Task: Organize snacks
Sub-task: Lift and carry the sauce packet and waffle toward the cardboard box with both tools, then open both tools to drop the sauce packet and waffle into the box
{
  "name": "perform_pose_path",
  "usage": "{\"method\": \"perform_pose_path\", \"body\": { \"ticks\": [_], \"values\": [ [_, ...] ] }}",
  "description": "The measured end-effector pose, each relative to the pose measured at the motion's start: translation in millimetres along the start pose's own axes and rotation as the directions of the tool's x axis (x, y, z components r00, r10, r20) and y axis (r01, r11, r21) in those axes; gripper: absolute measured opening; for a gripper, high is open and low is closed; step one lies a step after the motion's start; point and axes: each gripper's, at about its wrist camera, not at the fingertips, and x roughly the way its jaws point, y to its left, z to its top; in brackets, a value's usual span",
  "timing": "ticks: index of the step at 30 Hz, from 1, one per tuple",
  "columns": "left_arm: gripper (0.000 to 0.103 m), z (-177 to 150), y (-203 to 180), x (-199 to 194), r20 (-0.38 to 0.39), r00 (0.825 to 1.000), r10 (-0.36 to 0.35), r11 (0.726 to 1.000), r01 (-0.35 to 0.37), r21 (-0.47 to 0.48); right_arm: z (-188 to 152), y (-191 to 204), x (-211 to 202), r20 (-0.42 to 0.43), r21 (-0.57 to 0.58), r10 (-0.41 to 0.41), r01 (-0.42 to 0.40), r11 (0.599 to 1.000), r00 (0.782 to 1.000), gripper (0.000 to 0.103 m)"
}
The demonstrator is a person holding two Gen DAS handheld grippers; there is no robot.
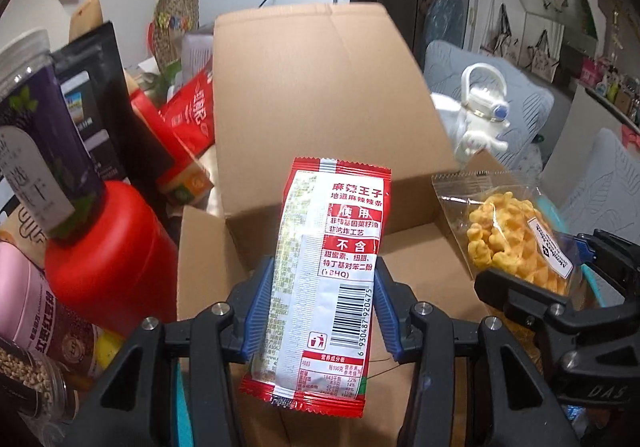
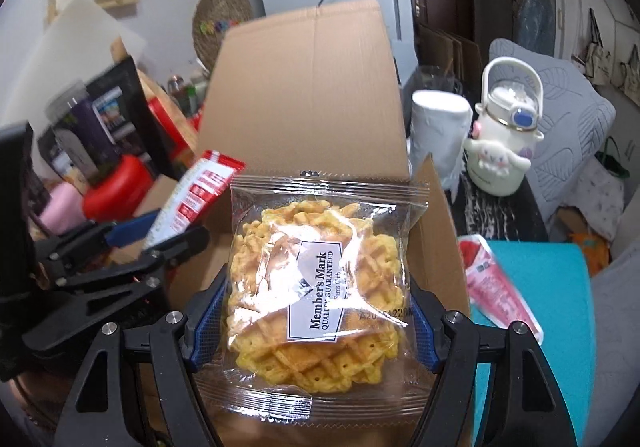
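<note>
Left tool (image 1: pixel 320 307) clamping red packet (image 1: pixel 326 271), lower end hidden, right tool (image 2: pixel 316 311) gripping waffle bag (image 2: pixel 320 279)

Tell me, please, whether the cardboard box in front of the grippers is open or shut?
Open. The cardboard box has its back flap standing upright and a side flap folded outward, and its bare brown inside shows behind both held packets.

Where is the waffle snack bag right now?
The waffle bag is clamped in the right gripper, held over the open cardboard box, with the left gripper's red snack packet on its left.
</note>
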Motion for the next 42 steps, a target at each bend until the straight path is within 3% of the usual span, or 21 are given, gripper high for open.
{"method": "perform_pose_path", "body": {
  "ticks": [2, 17, 23, 34, 42],
  "values": [
    [0.047, -1.4, 0.2, 6.0, -0.025, 1.0, 0.003, 1.0, -0.003, 0.003, -1.7, -4.4, 4.8, -0.017, 0.03, 0.036, -0.035, 0.999, 0.999, 0.076],
    [0.047, -2.4, 0.1, 30.9, -0.124, 0.992, 0.031, 0.999, -0.032, -0.008, -0.5, -8.0, 9.8, -0.055, 0.049, -0.027, 0.03, 0.998, 0.998, 0.08],
    [0.057, -5.0, -0.2, 30.5, -0.134, 0.991, 0.031, 0.999, -0.033, -0.016, -0.6, -9.4, 3.8, -0.044, 0.045, -0.049, 0.051, 0.998, 0.998, 0.081],
    [0.057, 0.1, -7.1, -1.7, -0.071, 0.997, 0.014, 1.0, -0.015, -0.015, 3.4, -4.6, -33.5, 0.019, 0.046, -0.075, 0.075, 0.996, 0.997, 0.081],
    [0.057, 8.6, -11.4, -46.4, 0.004, 1.0, 0.016, 1.0, -0.016, -0.007, 7.5, 5.9, -76.5, 0.088, 0.032, -0.089, 0.087, 0.996, 0.992, 0.081]
  ]
}}
